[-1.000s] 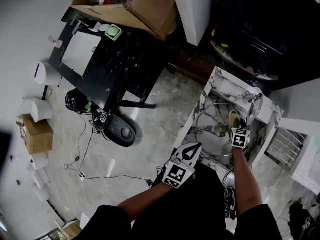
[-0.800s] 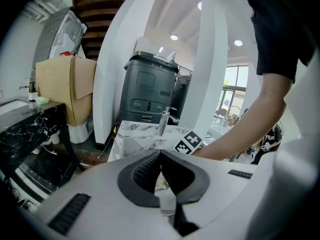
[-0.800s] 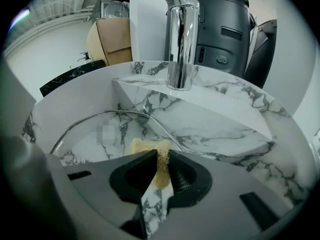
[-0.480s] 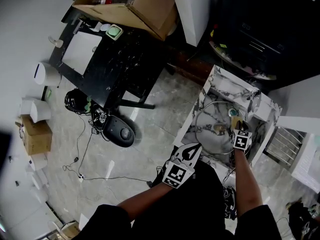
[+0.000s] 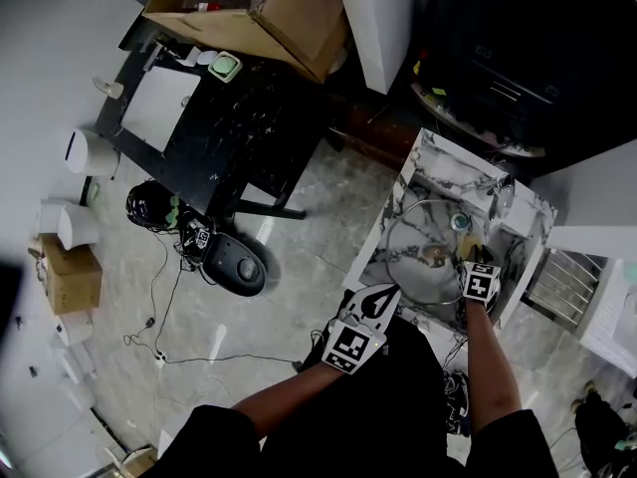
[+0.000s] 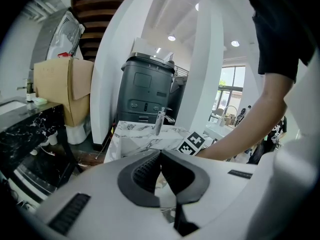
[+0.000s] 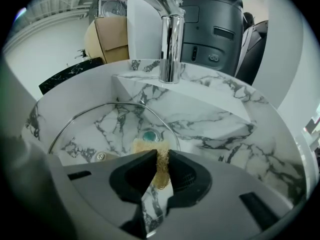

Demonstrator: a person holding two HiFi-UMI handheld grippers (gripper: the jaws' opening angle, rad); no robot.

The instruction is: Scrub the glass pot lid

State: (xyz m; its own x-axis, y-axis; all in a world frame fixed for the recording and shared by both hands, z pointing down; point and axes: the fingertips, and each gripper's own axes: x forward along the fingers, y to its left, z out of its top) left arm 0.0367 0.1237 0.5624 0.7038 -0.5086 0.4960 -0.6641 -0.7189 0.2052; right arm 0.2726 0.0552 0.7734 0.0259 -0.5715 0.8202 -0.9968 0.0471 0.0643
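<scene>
The glass pot lid (image 7: 112, 131) lies in the marble sink (image 7: 215, 116), where the basin walls probably keep it from sliding under pressure. The right claw (image 7: 161, 156) is clenched on a yellow scrub pad (image 7: 145, 147), pressing it onto the glass near the drain (image 7: 149, 135). The left claw (image 6: 161, 156), pinched together on nothing, hangs off the sink's near corner, apparently not needed.

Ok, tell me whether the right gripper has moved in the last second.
Yes. The right gripper, shut on the sponge, has drawn back a little from the faucet, uncovering the drain.
</scene>
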